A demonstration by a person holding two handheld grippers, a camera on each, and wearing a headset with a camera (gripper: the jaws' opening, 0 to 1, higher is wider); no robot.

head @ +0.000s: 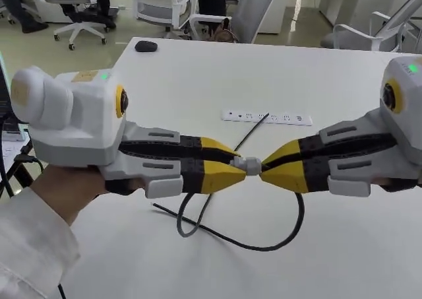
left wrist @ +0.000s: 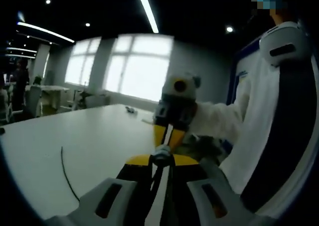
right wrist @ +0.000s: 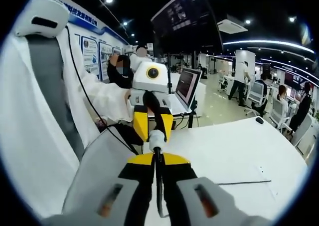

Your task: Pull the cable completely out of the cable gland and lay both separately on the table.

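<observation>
Left gripper clamps the hard gland at its jaw tips; right gripper pinches the limp, probably slippery cable just beside it.

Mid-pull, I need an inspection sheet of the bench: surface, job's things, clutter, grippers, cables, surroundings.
Surface: flat white table, mostly bare.
Job's things: small pale plastic cable gland held above the table between the two grippers. The thin black cable appears not yet pulled out of it.
Clutter: white power strip behind the grippers; black mouse near the far edge.
Grippers: left gripper jaws shut on the gland. Right gripper jaws shut on the cable right beside it.
Cables: the black cable hangs and loops on the table below the grippers.
Surroundings: white office chairs beyond the table.
</observation>
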